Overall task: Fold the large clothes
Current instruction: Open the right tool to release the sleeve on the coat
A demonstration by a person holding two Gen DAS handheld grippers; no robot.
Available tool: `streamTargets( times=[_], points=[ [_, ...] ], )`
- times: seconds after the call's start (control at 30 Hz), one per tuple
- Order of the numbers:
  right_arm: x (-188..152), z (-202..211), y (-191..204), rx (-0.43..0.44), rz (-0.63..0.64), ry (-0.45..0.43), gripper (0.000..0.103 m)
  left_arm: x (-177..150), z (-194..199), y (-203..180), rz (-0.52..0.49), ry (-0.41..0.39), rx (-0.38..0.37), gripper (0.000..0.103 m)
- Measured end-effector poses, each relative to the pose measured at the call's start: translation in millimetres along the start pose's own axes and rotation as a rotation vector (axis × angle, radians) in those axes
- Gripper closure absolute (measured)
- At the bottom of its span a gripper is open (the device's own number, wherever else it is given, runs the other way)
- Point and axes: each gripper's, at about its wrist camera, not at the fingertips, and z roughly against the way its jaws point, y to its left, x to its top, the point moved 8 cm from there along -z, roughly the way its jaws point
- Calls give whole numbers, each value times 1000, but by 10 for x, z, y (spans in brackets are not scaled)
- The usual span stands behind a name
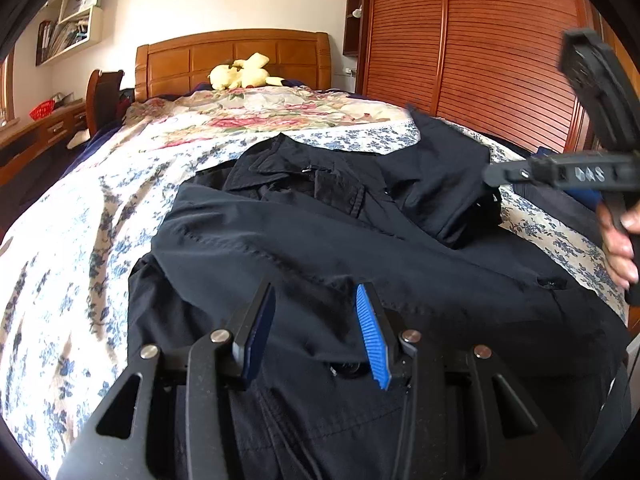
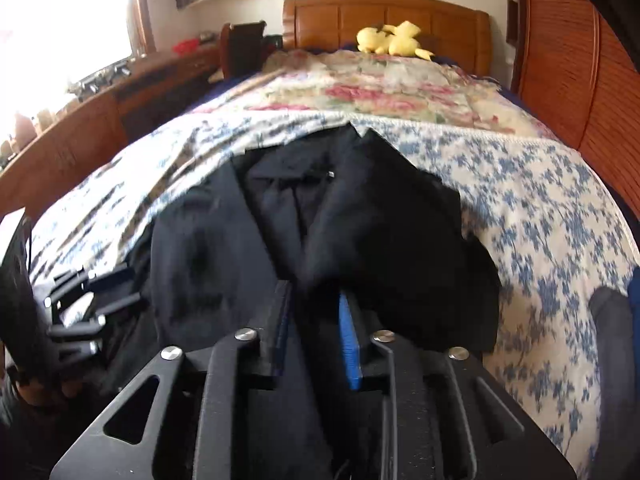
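the bed (image 1: 100, 208) is carrying everything here, its blue-flowered cover spreading under a large dark jacket (image 1: 320, 248) that is lying collar toward the headboard (image 1: 236, 60), front side up. in the right wrist view the same dark jacket (image 2: 224, 264) is filling the middle of the bed (image 2: 540, 216), with one side panel or sleeve already lying folded in over the chest. judging by that, the step in hand is bringing the sides in toward the centre line, and the other side is not yet matching.

to do it well, the fold edge should be running straight from shoulder to hem, parallel to the button line, and the cloth should be getting laid down flat rather than dropped, since the fabric near the collar is bunching. smoothing outward from the centre before the next fold would be helping.

the left gripper (image 1: 316, 332) is hovering low over the lower part of the jacket, its fingers spread apart and pinching nothing. the right gripper (image 2: 314, 320) is pointing down at the jacket's middle with its fingers only a little apart; dark cloth is lying right in front of them, but i am not seeing the pads pressing on it.

the left wrist view is showing the right gripper (image 1: 496, 174) from the side, above the folded-in part, with a hand (image 1: 618, 240) on its handle. the right wrist view is showing the left gripper (image 2: 96, 304) at the far left edge, the window and a desk (image 2: 160, 76) beside the bed. a yellow plush toy (image 1: 240, 74) is sitting by the headboard.
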Motion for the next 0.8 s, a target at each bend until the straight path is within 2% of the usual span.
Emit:
streamTargets(
  times=[0.07,0.13,0.2,0.27,0.43,0.57,0.67,0.8],
  points=[
    [-90,120,41,-4,9,-13,77,-16,15,21,9,1,-7,62],
    [-131,226,63,-11,17,-28,69,-24,26,27,12,0,-9,62],
    [-132,319,-5,-48,27,-51,51,-27,33,20,10,-1,-10,62],
    [-102,332,-125,-70,16,-54,45,-29,43,7,4,-2,-11,62],
    [-64,153,-617,-165,-32,-26,44,-30,61,-28,-12,-6,-7,62],
    [-80,-160,-1162,-242,-127,20,44,-38,77,-35,-9,-4,-5,62],
    [-136,-353,-1410,-254,-196,60,44,-44,105,-52,-10,-6,-5,62],
    [-279,-635,-1601,-206,-317,138,44,-51,111,-62,-15,-1,-4,62]
  ],
)
